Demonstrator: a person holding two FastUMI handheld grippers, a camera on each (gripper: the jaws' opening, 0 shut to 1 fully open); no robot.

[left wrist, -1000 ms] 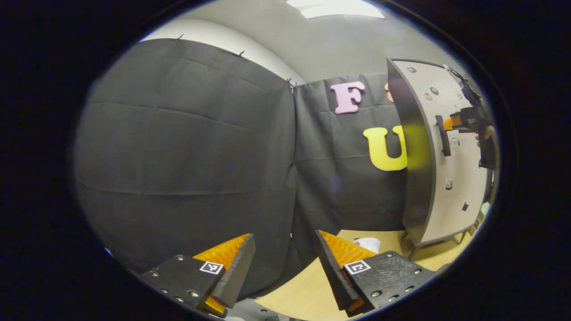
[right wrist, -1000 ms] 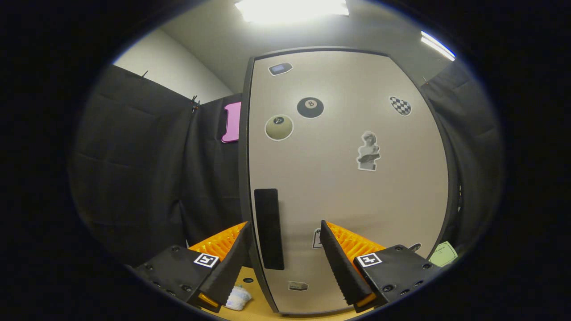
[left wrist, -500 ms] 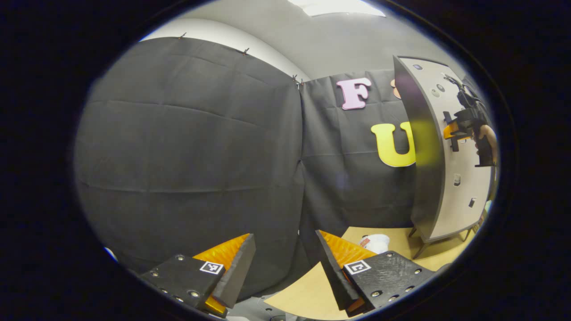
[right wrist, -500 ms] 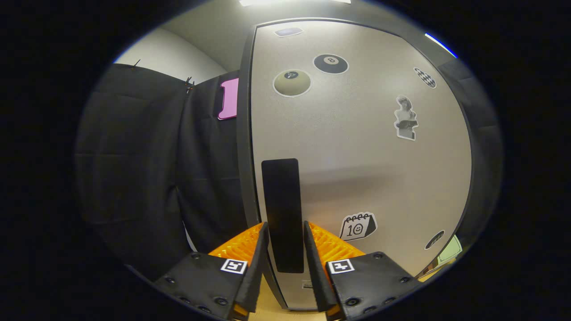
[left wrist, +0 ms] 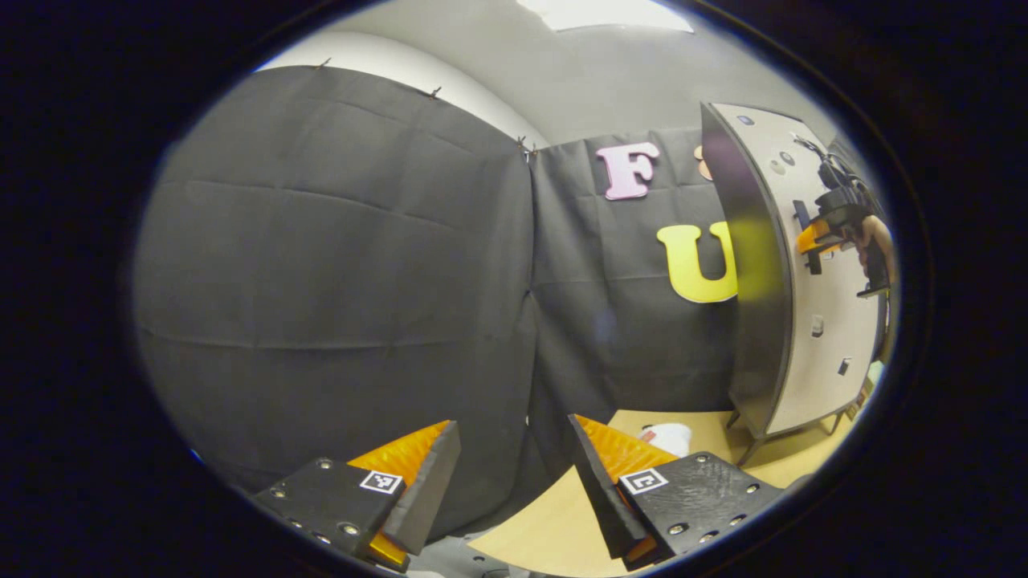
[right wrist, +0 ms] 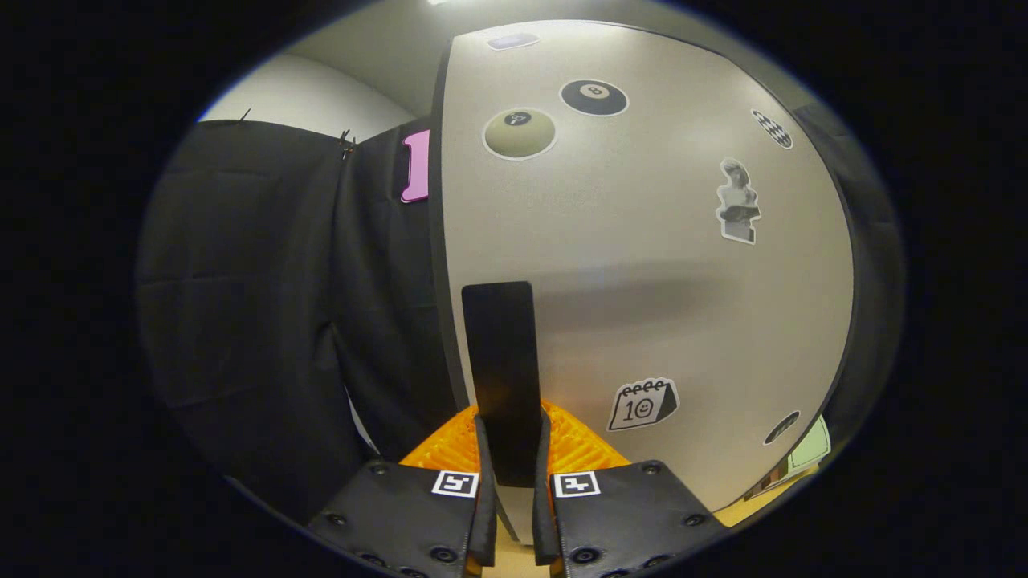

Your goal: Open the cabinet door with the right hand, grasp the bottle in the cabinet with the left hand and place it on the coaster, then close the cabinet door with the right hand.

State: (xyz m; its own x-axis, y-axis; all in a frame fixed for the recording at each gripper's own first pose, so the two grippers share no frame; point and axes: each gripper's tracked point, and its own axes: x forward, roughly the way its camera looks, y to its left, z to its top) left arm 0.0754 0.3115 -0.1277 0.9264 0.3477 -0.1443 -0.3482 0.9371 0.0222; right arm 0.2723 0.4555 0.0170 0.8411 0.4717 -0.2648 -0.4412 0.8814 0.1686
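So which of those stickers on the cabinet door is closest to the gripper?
The calendar sticker, just right of the right gripper, which is clamped on the black handle. The ball stickers sit up near the door's top.

Overhead ceiling panel [left wrist: 604,14] lit the booth evenly; cabinet door [right wrist: 642,265] carried soft glare, fisheye-bowed, focus sharp.

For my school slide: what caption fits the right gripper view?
Right gripper shut on the flat black door handle of the beige stickered cabinet door.
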